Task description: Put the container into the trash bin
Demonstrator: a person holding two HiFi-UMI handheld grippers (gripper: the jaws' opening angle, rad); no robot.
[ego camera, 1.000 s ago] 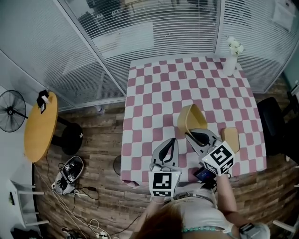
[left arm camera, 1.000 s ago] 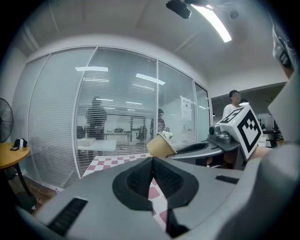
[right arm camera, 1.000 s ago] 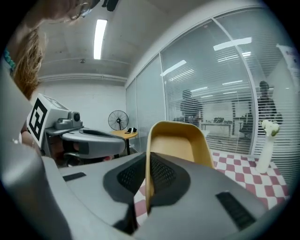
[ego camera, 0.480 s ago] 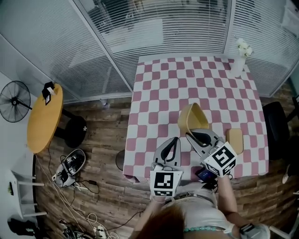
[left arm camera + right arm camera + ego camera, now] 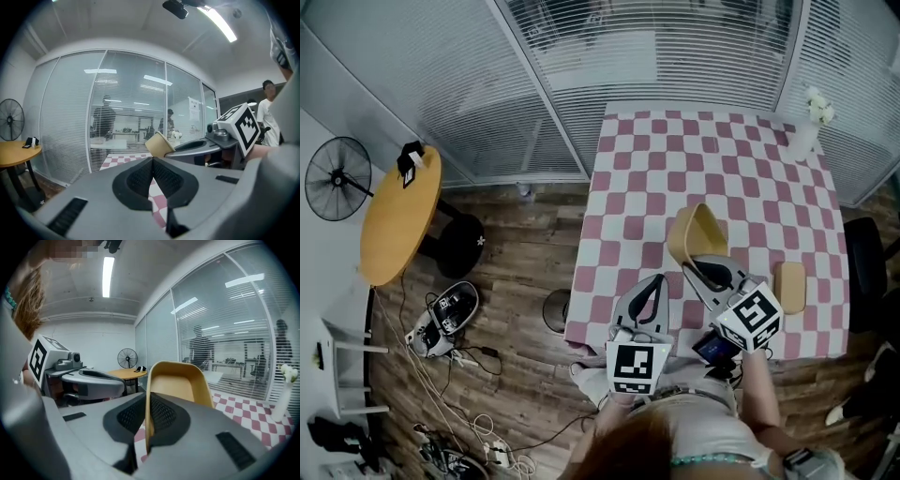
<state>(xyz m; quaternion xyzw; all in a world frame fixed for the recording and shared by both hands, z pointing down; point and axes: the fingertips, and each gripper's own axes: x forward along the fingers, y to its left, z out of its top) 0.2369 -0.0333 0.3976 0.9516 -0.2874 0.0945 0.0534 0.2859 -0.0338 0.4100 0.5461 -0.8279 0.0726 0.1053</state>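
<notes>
Right gripper is clamped narrow on one wall of the yellow container. The wall sits between the pads and the container is held up off the checkered table, open side tilted. Left gripper is closed with nothing between its jaws, hovering just beside the right one.

Change over the last second: the head view has swung left. The table now sits further right in frame, with more wood floor showing. Both grippers and the container have drifted toward the table's left edge. Looks like the carry toward the bin has begun, with no drop yet.

A dark round thing on the floor just beside the table's left edge is likely the trash bin, though I can't be sure from above.

Around:
- a tan flat piece on the table right of the grippers
- a white vase at the far corner
- a round wooden side table, a fan and loose cables well to the left

The table edge stands between container and bin; otherwise the path looks open.
</notes>
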